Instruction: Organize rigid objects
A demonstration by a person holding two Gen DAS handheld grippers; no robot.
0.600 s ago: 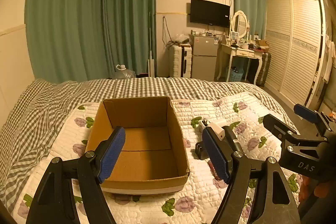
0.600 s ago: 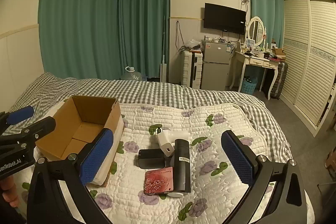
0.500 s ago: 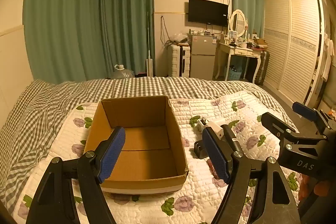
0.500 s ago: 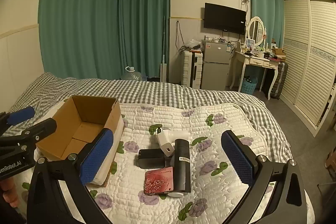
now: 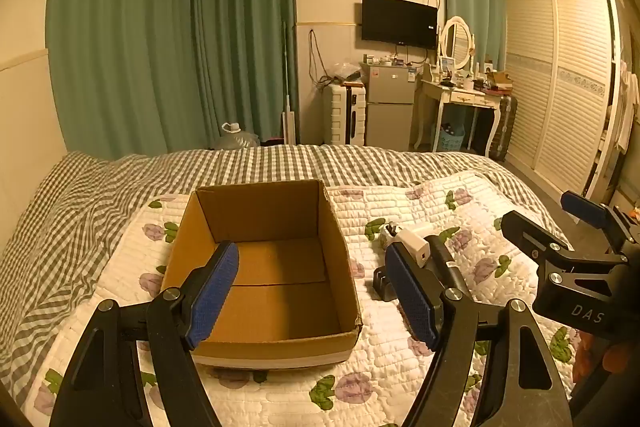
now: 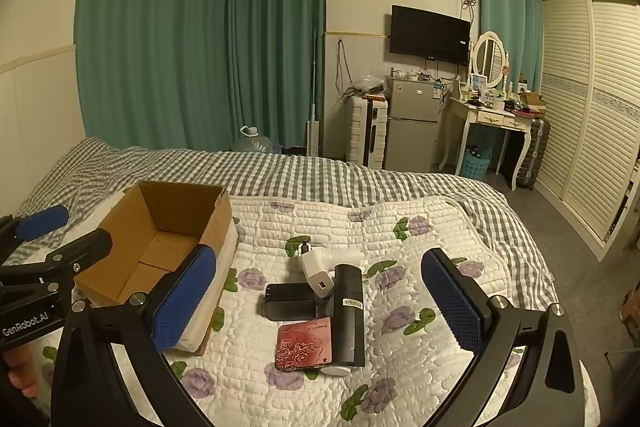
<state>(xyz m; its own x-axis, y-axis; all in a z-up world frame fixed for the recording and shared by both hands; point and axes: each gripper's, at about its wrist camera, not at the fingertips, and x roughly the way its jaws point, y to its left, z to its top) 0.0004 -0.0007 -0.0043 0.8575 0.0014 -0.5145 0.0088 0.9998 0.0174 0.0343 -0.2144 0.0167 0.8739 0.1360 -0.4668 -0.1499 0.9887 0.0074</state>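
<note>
An open, empty cardboard box (image 5: pixel 260 279) (image 6: pixel 160 247) sits on the flowered quilt. My left gripper (image 5: pixel 312 291) hangs open above the box's near right part, nothing between its fingers. Right of the box lies a small pile: a white charger (image 6: pixel 320 269) (image 5: pixel 416 247), a black block (image 6: pixel 290 301), a black cylinder (image 6: pixel 350 311) and a red rose-patterned case (image 6: pixel 304 343). My right gripper (image 6: pixel 320 303) stands wide open above this pile, not touching it. The left gripper's right finger hides part of the pile in the left wrist view.
The white quilt (image 6: pixel 400 307) lies on a grey checked bedspread (image 6: pixel 320 171). Beyond the bed stand green curtains, a small fridge (image 6: pixel 412 123), a dressing table (image 6: pixel 492 123) and a louvred wardrobe (image 6: pixel 592 107). A water jug (image 6: pixel 252 143) stands on the floor.
The left wrist view has drifted slightly, with the box a touch further left in it. The right gripper and the pile stay as they were.
</note>
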